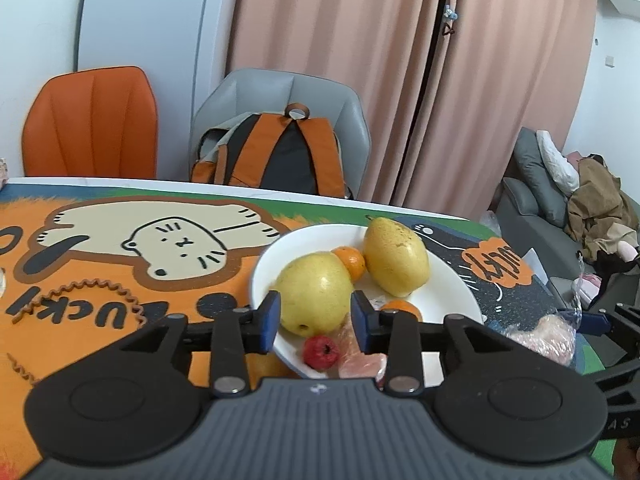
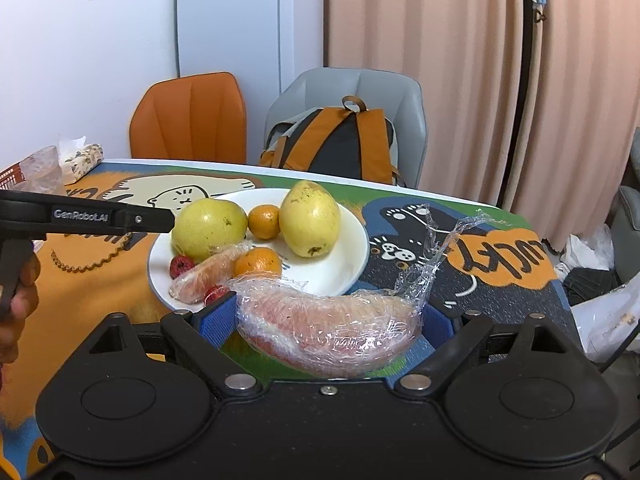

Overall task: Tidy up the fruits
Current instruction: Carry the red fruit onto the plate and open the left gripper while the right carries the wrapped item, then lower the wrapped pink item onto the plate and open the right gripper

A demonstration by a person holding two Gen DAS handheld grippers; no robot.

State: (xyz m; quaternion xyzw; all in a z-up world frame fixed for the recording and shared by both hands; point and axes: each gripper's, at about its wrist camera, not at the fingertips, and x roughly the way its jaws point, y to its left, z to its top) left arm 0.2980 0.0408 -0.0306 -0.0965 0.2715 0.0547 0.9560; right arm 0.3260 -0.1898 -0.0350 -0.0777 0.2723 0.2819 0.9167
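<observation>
A white plate (image 1: pixel 260 272) (image 2: pixel 360 240) on the cartoon tablecloth holds two yellow pears (image 1: pixel 396 256) (image 2: pixel 310 220), two small oranges (image 2: pixel 264 221), small red fruits (image 1: pixel 320 352) and a small plastic-wrapped pomelo piece (image 2: pixel 200 276). My left gripper (image 1: pixel 316 314) (image 2: pixel 172 222) hovers at the plate's near rim. Its blue pads (image 1: pixel 272 312) stand slightly apart just in front of the nearer pear (image 1: pixel 314 292) and hold nothing. My right gripper (image 2: pixel 324 320) (image 1: pixel 600 320) is closed wide on a large wrapped pomelo wedge (image 2: pixel 328 328) (image 1: pixel 548 336), just right of the plate.
An orange-and-black backpack (image 1: pixel 280 152) sits on a grey chair behind the table, beside an orange chair (image 1: pixel 92 124). A tissue pack (image 2: pixel 84 160) and a plastic cup (image 2: pixel 40 172) stand at the far left. The table's right edge drops toward a sofa (image 1: pixel 540 208).
</observation>
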